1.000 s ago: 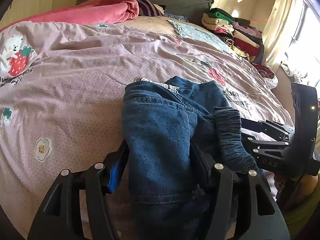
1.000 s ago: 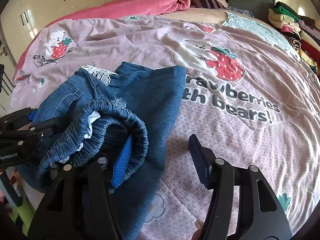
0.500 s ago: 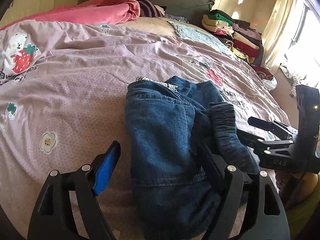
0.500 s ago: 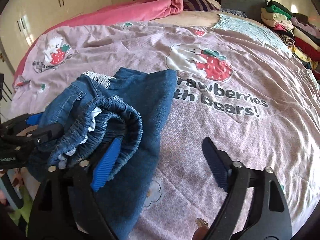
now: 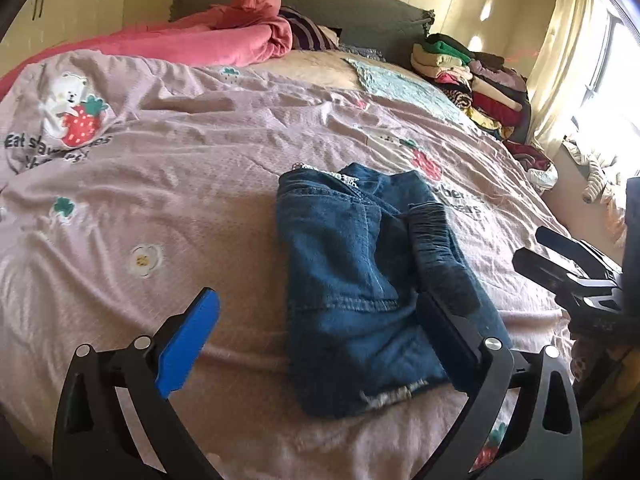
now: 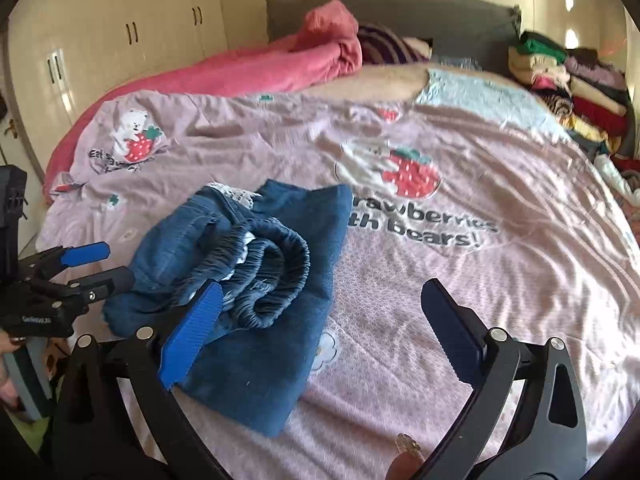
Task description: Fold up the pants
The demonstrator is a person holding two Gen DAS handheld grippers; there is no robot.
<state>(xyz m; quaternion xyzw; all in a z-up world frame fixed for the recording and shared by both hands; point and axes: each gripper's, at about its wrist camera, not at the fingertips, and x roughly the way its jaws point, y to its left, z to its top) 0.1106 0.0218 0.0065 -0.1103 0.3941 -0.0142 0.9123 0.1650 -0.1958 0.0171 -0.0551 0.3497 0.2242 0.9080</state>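
Observation:
Blue denim pants (image 5: 360, 280) lie folded into a compact bundle on the pink bedspread (image 5: 160, 184), elastic waistband on top at the right. In the right wrist view the pants (image 6: 256, 272) sit at lower left with the gathered waistband curled on top. My left gripper (image 5: 320, 340) is open and empty, just in front of the bundle's near edge. My right gripper (image 6: 320, 328) is open and empty, held back from the pants, which lie behind its left finger. Each gripper shows in the other's view: the right one (image 5: 568, 272) and the left one (image 6: 92, 264).
A pink blanket (image 5: 208, 36) lies bunched at the head of the bed. A stack of folded clothes (image 5: 472, 80) sits at the far right corner. White wardrobes (image 6: 120, 40) stand beyond the bed's left side. The bed's near edge is just below the pants.
My left gripper let go of the pants, opened and drew back. My right gripper also pulled back. The pants settled onto the bed.

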